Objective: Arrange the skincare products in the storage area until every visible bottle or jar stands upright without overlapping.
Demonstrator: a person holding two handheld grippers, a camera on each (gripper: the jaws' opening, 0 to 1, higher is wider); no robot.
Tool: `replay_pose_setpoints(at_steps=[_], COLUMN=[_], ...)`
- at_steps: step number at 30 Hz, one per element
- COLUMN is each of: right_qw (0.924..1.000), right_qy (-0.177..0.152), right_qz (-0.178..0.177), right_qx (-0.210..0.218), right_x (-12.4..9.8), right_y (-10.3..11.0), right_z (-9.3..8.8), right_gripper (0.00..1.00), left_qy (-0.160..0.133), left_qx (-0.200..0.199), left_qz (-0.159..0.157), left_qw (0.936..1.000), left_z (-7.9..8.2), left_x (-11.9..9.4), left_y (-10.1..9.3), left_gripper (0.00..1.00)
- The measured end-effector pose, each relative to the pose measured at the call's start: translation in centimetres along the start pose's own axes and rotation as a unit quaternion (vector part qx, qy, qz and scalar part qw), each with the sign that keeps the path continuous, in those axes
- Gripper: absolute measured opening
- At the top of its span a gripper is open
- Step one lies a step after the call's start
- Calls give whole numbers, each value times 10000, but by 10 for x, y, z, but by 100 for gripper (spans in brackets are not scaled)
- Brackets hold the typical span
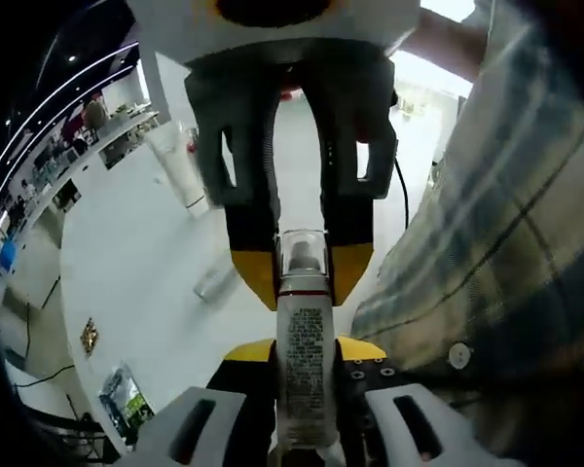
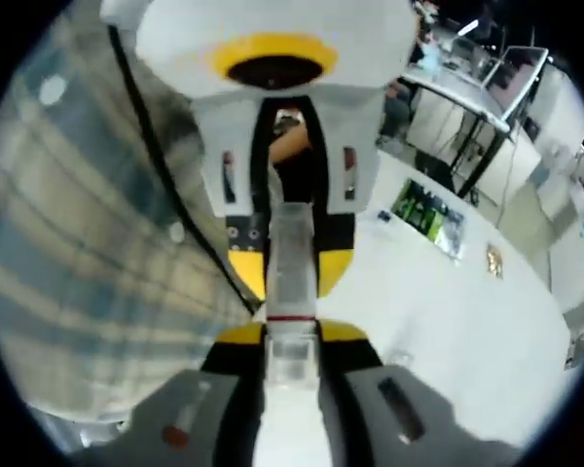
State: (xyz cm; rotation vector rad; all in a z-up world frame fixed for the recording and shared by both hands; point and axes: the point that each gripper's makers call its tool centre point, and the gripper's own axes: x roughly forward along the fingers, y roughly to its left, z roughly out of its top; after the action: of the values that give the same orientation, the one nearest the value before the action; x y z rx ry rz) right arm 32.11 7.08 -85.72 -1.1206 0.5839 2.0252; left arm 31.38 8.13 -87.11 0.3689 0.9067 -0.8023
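In the left gripper view the left gripper (image 1: 304, 355) clamps the printed body of a slim clear-capped bottle (image 1: 303, 375) while the right gripper (image 1: 303, 277) grips its cap end from opposite, above a white table (image 1: 146, 263) bearing a small clear jar (image 1: 215, 280), beside a plaid sleeve (image 1: 506, 233)

A: Report illumination.
B: Bright overhead lighting; a ceiling panel (image 1: 455, 8) is overexposed, and the white table (image 1: 146, 263) reflects strongly with only faint shadows.
A: Report image quality.
B: Strong fisheye curvature bends straight lines at the edges. The right gripper view is softer: the bottle (image 2: 293, 282) and the plaid shirt (image 2: 68, 243) are blurred.
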Motion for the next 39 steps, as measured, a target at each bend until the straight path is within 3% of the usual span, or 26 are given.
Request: replay_pose_setpoints(at_steps=[7, 9, 14, 17, 22, 25, 26, 27, 28, 29, 30, 31, 32, 33, 34, 35, 36, 37, 38, 39], right_qw=[9992, 9988, 9976, 9956, 9890, 9792, 9737, 9674, 9561, 9509, 9287, 9151, 9023, 8838, 8768, 8572, 8440, 8257, 8094, 7846], right_qy=[-118, -50, -259, -385, -862, -1104, -1267, -1427, -1725, -1871, -2317, -2606, -2864, -3231, -3377, -3668, -3863, -4126, -4321, -4577], right_qz=[358, 438, 521, 486, 303, 108, 76, 74, 12, -17, -73, -71, -57, 23, 66, 176, 196, 242, 234, 284], right_qx=[132, 220, 374, 700, 1164, 1699, 1890, 2092, 2369, 2466, 2893, 3076, 3222, 3383, 3424, 3611, 3716, 3839, 3970, 4173], right_x=[3, 3, 2, 4, -2, -12, -15, -18, -25, -27, -37, -43, -48, -56, -58, -65, -69, -74, -78, -84], right_y=[9, 12, 16, 15, 9, 1, -2, -3, -8, -11, -17, -20, -22, -23, -23, -23, -24, -26, -29, -33], right_z=[-7, -12, -14, -17, -14, -22, -21, -20, -17, -15, -10, -5, 0, 10, 14, 22, 27, 33, 38, 45], right_gripper=[18, 18, 21, 25, 32, 44, 47, 48, 48, 48, 48, 48, 48, 48, 48, 48, 48, 46, 44, 41], left_qy=[-113, -275, -480, -801, -1080, -1392, -1562, -1633, -1848, -1903, -2225, -2466, -2681, -2858, -2997, -3169, -3280, -3431, -3511, -3589], left_qx=[-431, -719, -1178, -1603, -1955, -2382, -2546, -2602, -2850, -2911, -3148, -3292, -3392, -3482, -3562, -3669, -3711, -3746, -3764, -3785], left_qz=[-300, -478, -744, -986, -1170, -1240, -1311, -1336, -1358, -1369, -1519, -1677, -1766, -1807, -1816, -1842, -1844, -1853, -1842, -1868], left_qw=[9986, 9959, 9891, 9789, 9677, 9532, 9453, 9422, 9307, 9275, 9101, 8959, 8842, 8743, 8662, 8550, 8489, 8412, 8373, 8325], left_z=[3, 6, 6, 12, 14, 15, 18, 19, 21, 22, 28, 34, 39, 43, 45, 47, 50, 52, 55, 57], left_x=[6, 9, 11, 10, 8, 4, 1, -1, -6, -8, -16, -22, -28, -33, -37, -43, -47, -52, -54, -57], left_y=[-10, -18, -24, -27, -29, -24, -22, -22, -16, -15, -12, -11, -9, -6, -2, 3, 5, 9, 10, 11], left_gripper=[20, 20, 20, 20, 20, 20, 20, 20, 20, 20, 20, 20, 20, 20, 20, 20, 20, 20, 20, 20])
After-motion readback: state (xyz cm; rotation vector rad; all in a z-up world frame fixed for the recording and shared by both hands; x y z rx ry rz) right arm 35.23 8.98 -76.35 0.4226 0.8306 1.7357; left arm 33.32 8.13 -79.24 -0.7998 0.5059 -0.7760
